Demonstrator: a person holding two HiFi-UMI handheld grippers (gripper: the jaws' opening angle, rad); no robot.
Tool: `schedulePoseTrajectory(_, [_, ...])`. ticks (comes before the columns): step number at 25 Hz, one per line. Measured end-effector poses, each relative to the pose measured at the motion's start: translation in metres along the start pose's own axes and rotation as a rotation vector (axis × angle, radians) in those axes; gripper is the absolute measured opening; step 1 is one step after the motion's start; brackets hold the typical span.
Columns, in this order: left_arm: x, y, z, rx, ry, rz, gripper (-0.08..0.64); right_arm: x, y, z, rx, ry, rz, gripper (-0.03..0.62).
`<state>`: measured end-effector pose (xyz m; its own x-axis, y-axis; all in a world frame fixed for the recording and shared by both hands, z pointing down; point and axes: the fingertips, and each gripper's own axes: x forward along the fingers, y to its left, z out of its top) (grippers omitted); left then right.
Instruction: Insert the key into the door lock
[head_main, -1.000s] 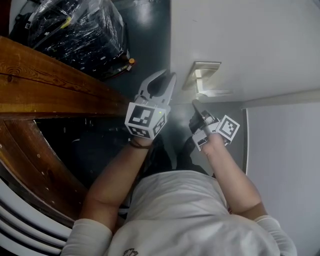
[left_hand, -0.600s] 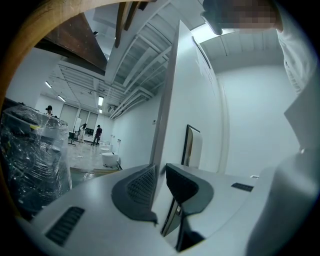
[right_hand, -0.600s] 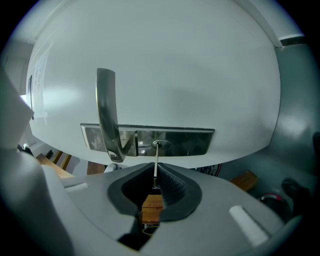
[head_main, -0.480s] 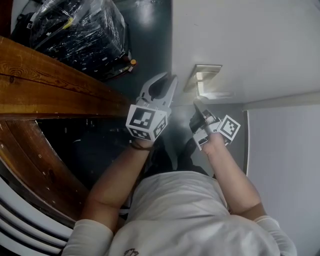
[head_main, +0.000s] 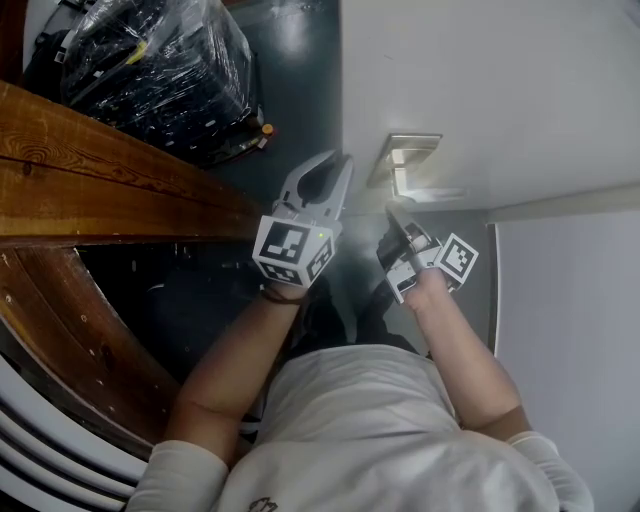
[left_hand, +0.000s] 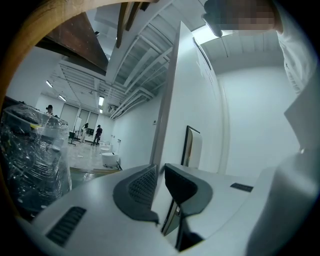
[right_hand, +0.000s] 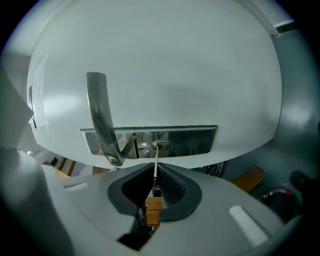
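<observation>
In the right gripper view a thin metal key (right_hand: 156, 162) runs from my right gripper (right_hand: 155, 181), which is shut on its base, up to the round keyhole (right_hand: 161, 145) in the steel lock plate (right_hand: 190, 141). The key's tip meets the keyhole; how deep it sits I cannot tell. The lever handle (right_hand: 102, 117) hangs left of the keyhole. In the head view the right gripper (head_main: 396, 226) points at the lock plate (head_main: 405, 158) on the white door (head_main: 470, 80). My left gripper (head_main: 338, 165) hovers beside the door's edge; its jaws are closing with nothing between them (left_hand: 159, 182).
A dark wooden counter (head_main: 100, 170) runs along the left, with a plastic-wrapped black load (head_main: 150, 60) behind it on the dark floor. A white wall panel (head_main: 570, 300) stands right of the door. The left gripper view looks past the door's edge (left_hand: 167, 125) into a bright hall.
The left gripper's jaws have drawn closer together. Both hands have stayed in place, and the key is still at the lock.
</observation>
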<state>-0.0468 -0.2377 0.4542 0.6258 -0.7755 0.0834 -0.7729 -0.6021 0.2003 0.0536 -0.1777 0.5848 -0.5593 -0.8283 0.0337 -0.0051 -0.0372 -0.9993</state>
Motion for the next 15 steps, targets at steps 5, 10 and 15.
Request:
schedulePoseTrajectory(5, [-0.0011,-0.0003,0.0004,0.007,0.003,0.0,0.051,0.0003,-0.0003,-0.0007,-0.03,0.014,-0.047,0.021])
schedulePoseTrajectory(10, [-0.0005,0.0004,-0.0005,0.017,0.005,0.006,0.044,0.0016,-0.0011,-0.0007,-0.043,0.012,-0.06,0.021])
schedulePoseTrajectory(15, [0.0007,0.0003,-0.0012,0.034,0.01,0.001,0.043,0.0,-0.0023,0.0074,0.01,0.008,-0.018,0.021])
